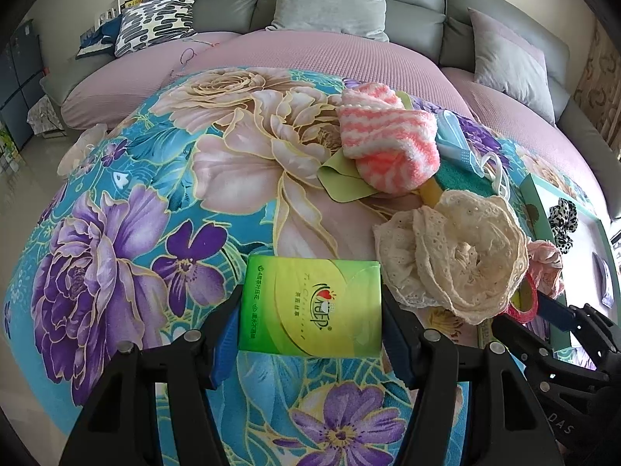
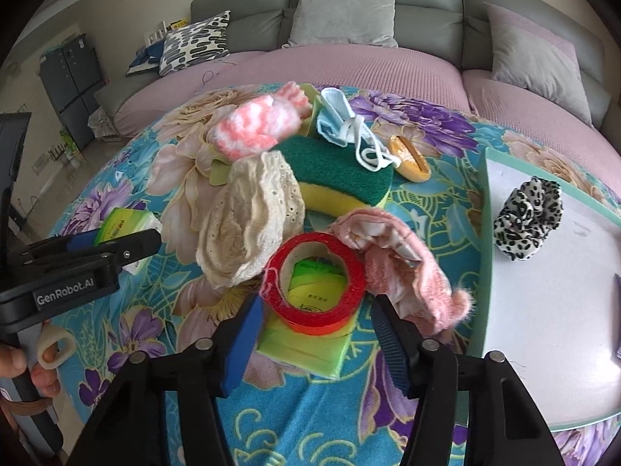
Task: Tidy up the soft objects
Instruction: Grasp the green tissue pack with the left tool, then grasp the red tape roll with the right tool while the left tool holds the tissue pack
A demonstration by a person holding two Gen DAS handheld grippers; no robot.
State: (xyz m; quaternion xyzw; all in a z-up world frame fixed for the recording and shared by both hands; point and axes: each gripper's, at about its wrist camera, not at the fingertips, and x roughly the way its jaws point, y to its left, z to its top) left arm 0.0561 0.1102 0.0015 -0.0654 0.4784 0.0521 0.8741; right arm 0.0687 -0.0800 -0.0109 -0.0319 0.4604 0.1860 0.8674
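My left gripper (image 1: 310,310) has its blue pads against both sides of a green tissue pack (image 1: 310,306) lying on the floral cloth (image 1: 116,233). My right gripper (image 2: 314,310) is open around a red tape roll (image 2: 314,283) that rests on a second green tissue pack (image 2: 302,345). A cream lace scrunchie (image 2: 248,225), a pink cloth (image 2: 407,268), a green-yellow sponge (image 2: 337,178), a pink-white fuzzy sock (image 2: 256,128) and a blue face mask (image 2: 337,124) lie in a pile. A leopard scrunchie (image 2: 528,217) sits in the white tray (image 2: 543,330).
A small orange oval object (image 2: 411,159) lies by the mask. A grey sofa (image 2: 349,7) with cushions and pink covers runs along the back. The tray's teal rim (image 2: 481,233) stands just right of the pile. The left gripper's body (image 2: 77,268) shows at the left.
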